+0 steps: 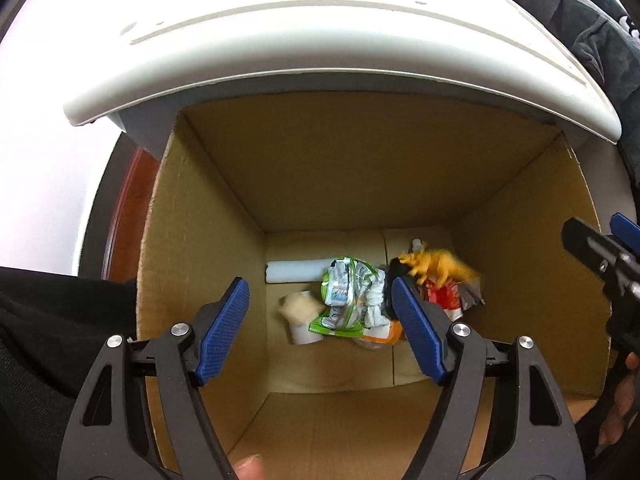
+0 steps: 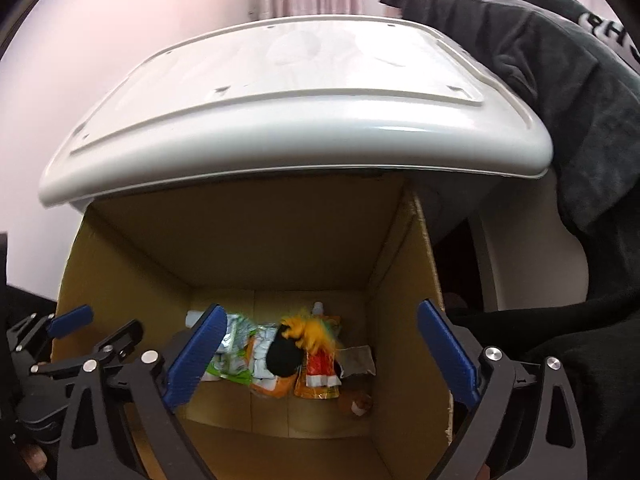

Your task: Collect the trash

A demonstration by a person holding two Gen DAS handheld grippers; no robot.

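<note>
Cardboard makes up the deep box (image 1: pixel 224 184), which sits under a white plastic lid or seat (image 2: pixel 280 120) and fills both views. On its floor lies the collected trash: a crumpled green-and-white wrapper (image 1: pixel 344 300), an orange-red pouch (image 2: pixel 320 376), a white roll (image 1: pixel 296 272) and a blurred yellow-orange scrap (image 1: pixel 436 266). Both the left tongs (image 1: pixel 320 328) and the right tongs (image 2: pixel 320 356) hang above the opening with their blue pads spread apart and nothing between them. Judging by this, several pieces are already binned; whether more remains outside cannot be seen.
</note>
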